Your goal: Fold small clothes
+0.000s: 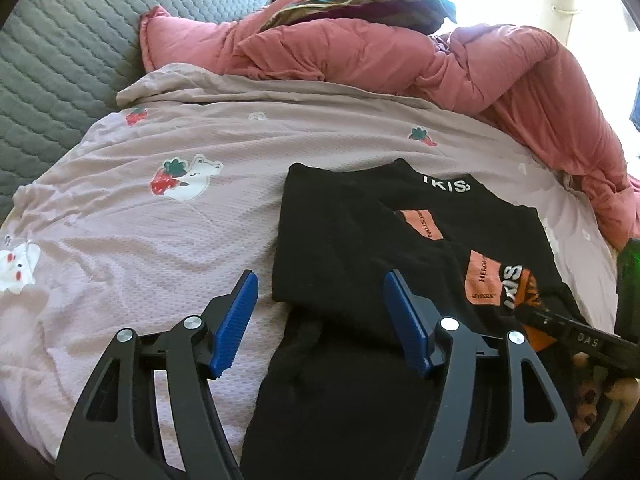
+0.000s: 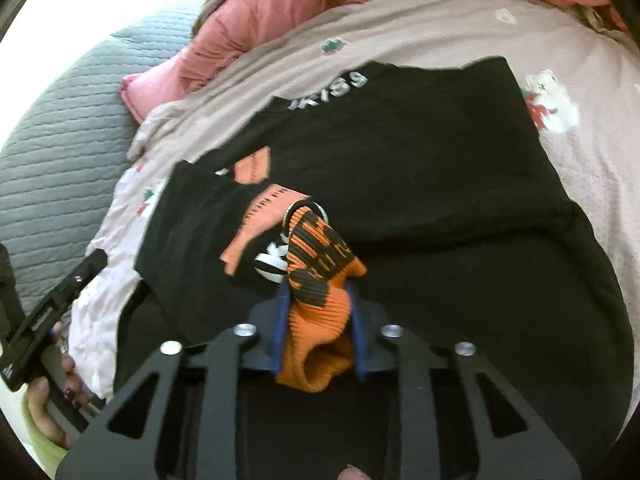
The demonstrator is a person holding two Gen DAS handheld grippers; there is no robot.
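While the left gripper [image 1: 320, 292] gapes empty, the right gripper's [image 2: 318, 292] jaws pinch the orange cuff [image 2: 320, 320].

Open bed to the left, bedding wall at the back, both tongs crowd the near edge.

Bed sheet [image 1: 120, 216] lies flat and bare left of the black garment [image 1: 340, 248], so there is clear passage there. Left tongs [image 1: 320, 320] stand open over the garment's left edge, nothing between the pads. A pink duvet [image 1: 460, 64] is heaped along the far and right side and blocks reach beyond the sheet; a grey quilted pillow [image 1: 60, 60] rises at far left. Right tongs [image 2: 316, 320] are clamped on an orange cuff [image 2: 320, 320] at the near middle, taking up that space. A narrow strip of sheet is free right of the garment. The person's hand [image 2: 44, 404] sits at the lower left in the right wrist view.
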